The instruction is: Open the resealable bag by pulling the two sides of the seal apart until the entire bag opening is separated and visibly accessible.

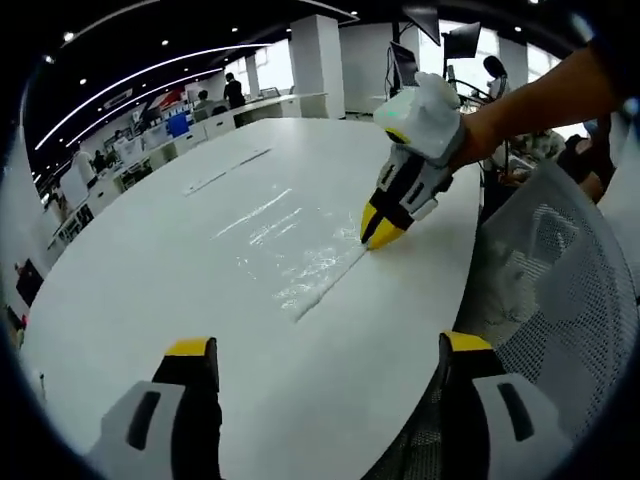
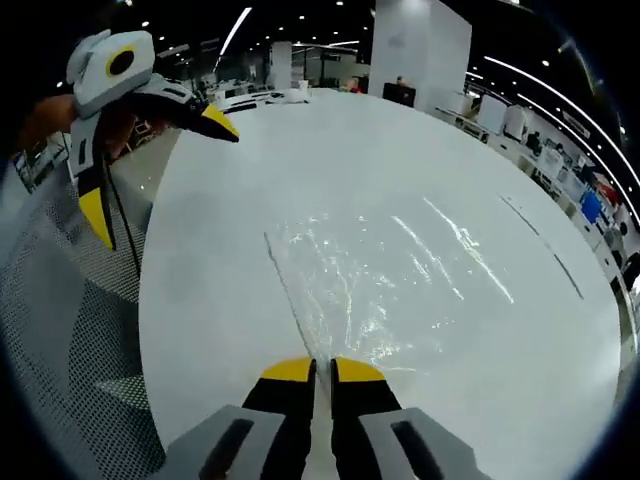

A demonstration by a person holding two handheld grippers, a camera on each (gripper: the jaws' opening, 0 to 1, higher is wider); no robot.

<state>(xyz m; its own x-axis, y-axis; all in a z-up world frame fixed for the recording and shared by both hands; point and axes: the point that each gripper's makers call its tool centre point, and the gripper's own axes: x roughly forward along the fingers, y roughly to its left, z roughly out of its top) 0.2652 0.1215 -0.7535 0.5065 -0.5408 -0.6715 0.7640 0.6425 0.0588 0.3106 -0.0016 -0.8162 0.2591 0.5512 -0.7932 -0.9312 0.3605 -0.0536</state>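
We saw the clear bag lying flat on the white table; our right gripper pinched its seal edge, while our left gripper hung released, well short of the bag.

Right gripper nearly closed (yellow tips almost together), left gripper spread wide.

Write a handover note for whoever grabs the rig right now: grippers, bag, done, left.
Right gripper: shut on the seal edge of the resealable bag, which lies flat on the white table.
Left gripper: open, holding nothing, raised off the table near its edge by the mesh chair.
Done: one end of the seal pinched.
Left: grip the other side with the left gripper, pull the seal apart along its whole length.
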